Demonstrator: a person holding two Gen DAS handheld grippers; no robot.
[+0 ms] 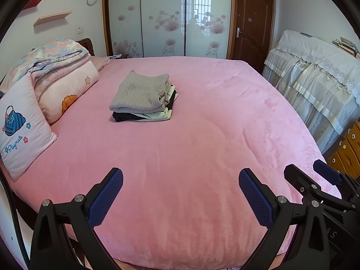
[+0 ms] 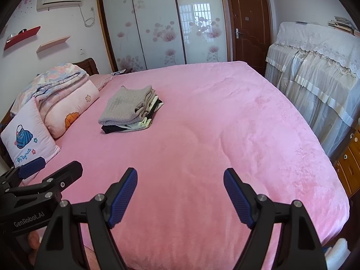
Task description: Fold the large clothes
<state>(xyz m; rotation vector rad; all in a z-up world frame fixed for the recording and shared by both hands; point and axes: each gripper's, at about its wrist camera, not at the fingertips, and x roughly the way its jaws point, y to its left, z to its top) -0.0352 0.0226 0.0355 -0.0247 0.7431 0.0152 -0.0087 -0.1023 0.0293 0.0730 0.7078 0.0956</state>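
A stack of folded clothes with a grey knit sweater (image 1: 141, 92) on top lies on the pink bed (image 1: 202, 135), far left of centre; it also shows in the right wrist view (image 2: 128, 106). Black and pale green garments (image 1: 144, 115) lie under it. My left gripper (image 1: 181, 177) is open and empty above the bed's near edge. My right gripper (image 2: 180, 177) is open and empty beside it, and its fingers show at the right of the left wrist view (image 1: 315, 173). The left gripper shows at the lower left of the right wrist view (image 2: 49, 168).
Folded quilts (image 1: 56, 67) and a pink pillow (image 1: 20, 126) lie at the bed's left. A lace-covered piece of furniture (image 1: 315, 78) and wooden drawers (image 1: 346, 153) stand right. A wardrobe (image 1: 168, 18) and a door (image 1: 252, 22) are behind.
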